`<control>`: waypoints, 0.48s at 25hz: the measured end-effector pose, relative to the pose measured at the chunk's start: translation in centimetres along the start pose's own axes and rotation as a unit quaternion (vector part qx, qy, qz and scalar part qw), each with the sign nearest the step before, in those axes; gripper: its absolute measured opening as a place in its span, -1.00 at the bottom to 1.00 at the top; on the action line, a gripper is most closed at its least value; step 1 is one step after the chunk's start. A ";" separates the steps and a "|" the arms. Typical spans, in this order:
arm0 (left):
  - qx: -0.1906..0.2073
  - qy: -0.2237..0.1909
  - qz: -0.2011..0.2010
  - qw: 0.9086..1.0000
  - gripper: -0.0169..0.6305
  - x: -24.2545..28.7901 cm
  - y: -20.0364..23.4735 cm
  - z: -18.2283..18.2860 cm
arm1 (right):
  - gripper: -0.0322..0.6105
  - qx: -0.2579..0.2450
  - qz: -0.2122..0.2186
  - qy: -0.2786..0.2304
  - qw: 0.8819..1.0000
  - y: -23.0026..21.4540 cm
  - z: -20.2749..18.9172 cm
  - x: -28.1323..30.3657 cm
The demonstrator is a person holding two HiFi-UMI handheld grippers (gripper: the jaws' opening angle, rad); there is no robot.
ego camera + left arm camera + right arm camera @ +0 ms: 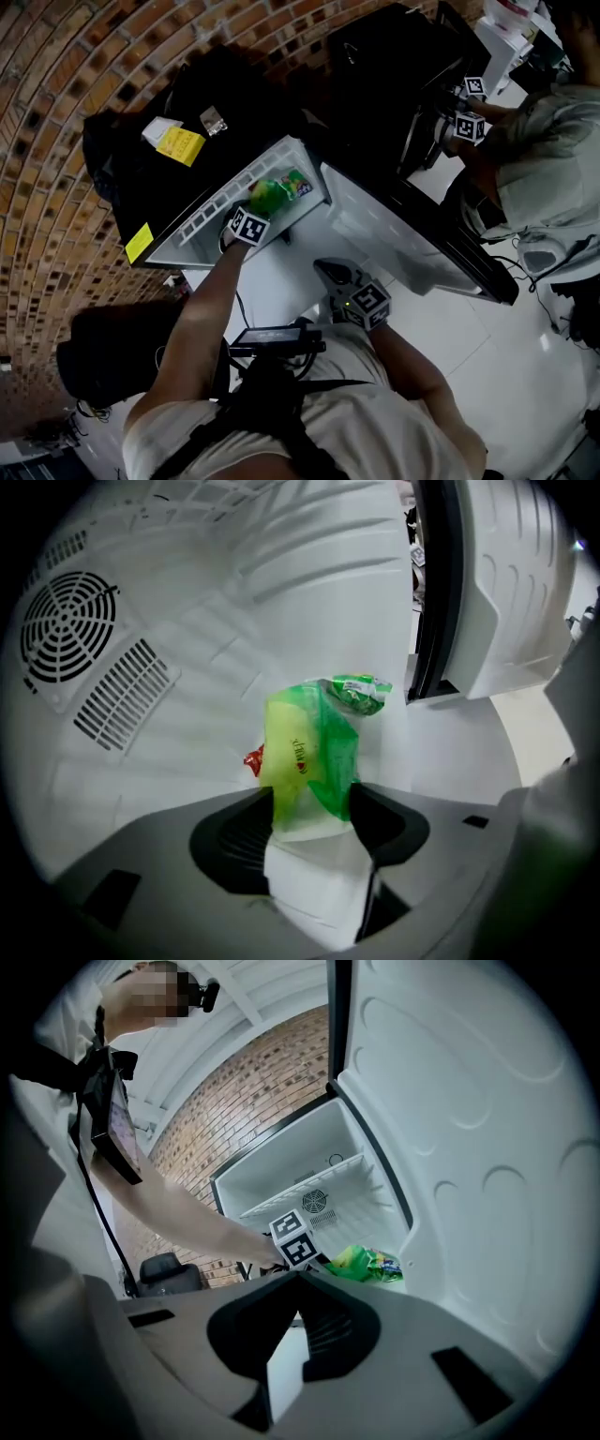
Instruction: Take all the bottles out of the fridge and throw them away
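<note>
**Currently listing: one green bottle, lying in an open fridge**

Item 1. Fridge (202, 223): black casing, white lining, door (394, 230) standing open beside it. A round fan grille (67, 625) and a slatted vent are showing on the back wall. Two yellow stickers (180, 145) and a white slip are sitting on the black top. Their print is coming out too small to read.

Item 2. Bottle (284, 189): green plastic with a yellow panel, lying on its side on the fridge floor near the door opening. Small red writing is showing on the yellow panel in the left gripper view (314, 747), but it is not reading clearly. A multicoloured label is wrapping the far end, likewise illegible. A red scrap is peeking out at its left side.

Item 3. Left gripper (261, 206): reaching down into the fridge, its cube showing black square markers. Its jaws are standing wide (311, 803), with the bottle's near end sitting between them and the pads close at either side.

Item 4. Right gripper (328, 272): hanging outside the fridge, in front of the open door, well apart from the bottle. Its jaw tips are meeting (300, 1279), with nothing between them.

Item 5. Surroundings: a brick wall (56, 112) is running behind the fridge.
</note>
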State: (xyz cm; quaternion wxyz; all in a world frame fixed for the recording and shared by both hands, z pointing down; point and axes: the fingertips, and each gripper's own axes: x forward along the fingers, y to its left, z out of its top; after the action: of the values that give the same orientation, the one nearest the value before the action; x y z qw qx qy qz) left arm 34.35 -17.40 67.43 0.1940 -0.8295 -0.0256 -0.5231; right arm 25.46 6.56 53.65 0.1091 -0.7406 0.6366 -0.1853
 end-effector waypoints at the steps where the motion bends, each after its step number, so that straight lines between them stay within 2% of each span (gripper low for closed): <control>1: 0.003 0.002 0.006 1.000 -0.24 -0.1 0.1 0.1 | -0.93 0.001 -0.003 -0.003 1.000 -0.2 0.1 -0.1; 2: 0.006 0.001 0.013 1.000 -0.44 -0.4 0.2 0.3 | -0.94 0.001 -0.006 -0.007 1.000 -0.3 0.3 -0.2; 4: -0.003 -0.007 0.020 1.000 -0.61 -1.1 0.1 0.3 | -0.93 0.000 -0.006 -0.008 1.000 -0.4 0.7 -0.3; 8: -0.038 -0.035 0.019 0.998 -0.67 -3.2 -0.5 -0.1 | -0.93 -0.002 0.009 -0.006 1.000 0.0 0.7 0.6; 12: -0.042 -0.078 0.039 0.995 -0.69 -6.6 -0.6 0.4 | -0.93 -0.008 0.033 -0.004 0.999 1.2 1.0 1.7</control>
State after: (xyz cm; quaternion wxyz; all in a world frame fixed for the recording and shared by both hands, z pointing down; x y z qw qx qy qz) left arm 31.58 -15.65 61.68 0.1767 -0.8756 0.0132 -0.4493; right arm 24.99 4.59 52.54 0.1124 -0.7206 0.6618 -0.1733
